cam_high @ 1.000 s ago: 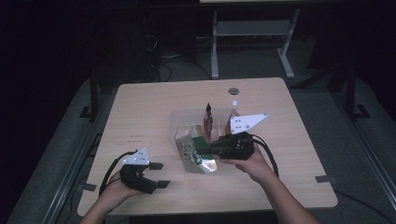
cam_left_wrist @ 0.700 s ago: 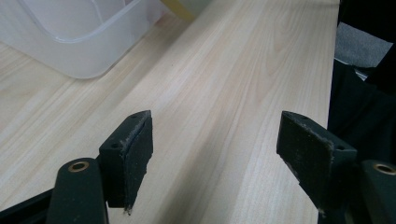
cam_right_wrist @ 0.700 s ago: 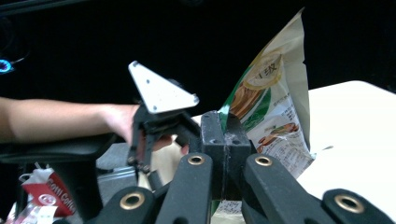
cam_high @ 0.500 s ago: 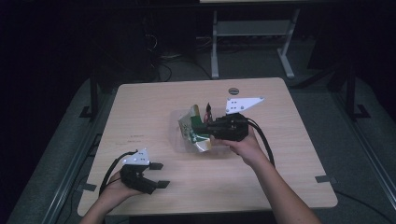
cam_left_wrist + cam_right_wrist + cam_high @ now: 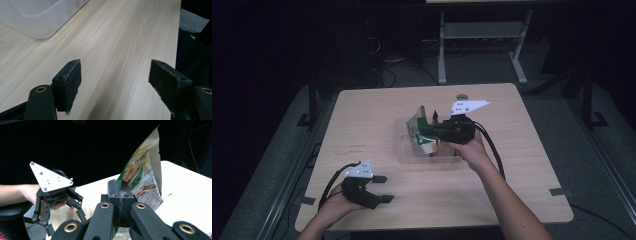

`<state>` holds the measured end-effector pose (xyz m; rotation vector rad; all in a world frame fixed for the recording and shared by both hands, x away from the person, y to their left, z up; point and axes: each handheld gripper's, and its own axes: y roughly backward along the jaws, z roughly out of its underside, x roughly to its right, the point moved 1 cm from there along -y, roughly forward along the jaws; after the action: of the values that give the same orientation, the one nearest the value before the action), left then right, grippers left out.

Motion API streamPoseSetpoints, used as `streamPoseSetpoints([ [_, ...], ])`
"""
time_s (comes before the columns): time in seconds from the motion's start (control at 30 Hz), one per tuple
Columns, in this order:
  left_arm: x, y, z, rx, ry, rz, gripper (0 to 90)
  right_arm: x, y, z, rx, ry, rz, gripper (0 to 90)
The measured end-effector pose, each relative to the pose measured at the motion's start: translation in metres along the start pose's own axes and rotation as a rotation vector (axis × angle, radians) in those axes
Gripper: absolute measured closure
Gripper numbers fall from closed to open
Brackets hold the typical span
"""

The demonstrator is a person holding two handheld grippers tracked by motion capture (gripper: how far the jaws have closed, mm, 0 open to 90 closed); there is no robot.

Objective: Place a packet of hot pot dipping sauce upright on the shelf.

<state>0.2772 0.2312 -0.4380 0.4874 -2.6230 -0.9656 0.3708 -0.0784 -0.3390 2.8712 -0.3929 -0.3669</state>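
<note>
A green and white snack bag (image 5: 421,131) hangs upright over a clear plastic bin (image 5: 404,151) at the table's middle. My right gripper (image 5: 435,132) is shut on the bag's edge and reaches in from the bin's right side. In the right gripper view the jaws are pressed together on the bag (image 5: 142,175), which rises above my right gripper (image 5: 119,188). My left gripper (image 5: 381,188) rests near the table's front left corner, open, with nothing between its fingers. In the left gripper view my left gripper (image 5: 116,77) points over bare wood toward the bin's corner (image 5: 37,20).
A dark reddish thing (image 5: 435,116) stands in the bin behind the bag. A small round object (image 5: 461,96) lies near the table's far edge. A metal stand (image 5: 482,35) is on the floor beyond the table (image 5: 362,115). The table's right edge (image 5: 178,37) runs beside my left gripper.
My right gripper has carried the snack bag up and toward the far side of the bin, and the bag now stands more upright. The left gripper has stayed where it was.
</note>
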Motion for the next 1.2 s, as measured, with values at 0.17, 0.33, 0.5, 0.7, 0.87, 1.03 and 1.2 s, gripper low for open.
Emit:
streamPoseSetpoints([
  [0.17,0.001,-0.001,0.0,-0.006,-0.002,0.005,25.7,0.003,-0.005,0.0,-0.007,-0.005,0.015,90.0],
  [0.33,0.002,-0.002,0.0,-0.008,-0.002,0.01,25.6,0.007,-0.015,0.004,-0.024,-0.011,0.03,90.0],
  [0.5,0.002,-0.003,0.001,-0.013,0.002,0.015,25.6,0.012,-0.023,0.009,-0.047,-0.013,0.046,90.0],
  [0.7,0.003,-0.005,0.001,-0.022,-0.004,0.025,25.6,0.014,-0.03,0.013,-0.075,-0.01,0.064,90.0],
  [0.87,0.003,-0.006,0.002,-0.028,-0.002,0.031,25.6,0.014,-0.034,0.016,-0.096,-0.014,0.074,90.0],
  [1.03,0.003,-0.006,0.001,-0.034,-0.007,0.034,25.6,0.016,-0.034,0.016,-0.09,-0.016,0.085,89.9],
  [1.2,0.004,-0.007,0.001,-0.031,-0.007,0.035,25.5,0.018,-0.034,0.016,-0.08,-0.024,0.084,82.8],
])
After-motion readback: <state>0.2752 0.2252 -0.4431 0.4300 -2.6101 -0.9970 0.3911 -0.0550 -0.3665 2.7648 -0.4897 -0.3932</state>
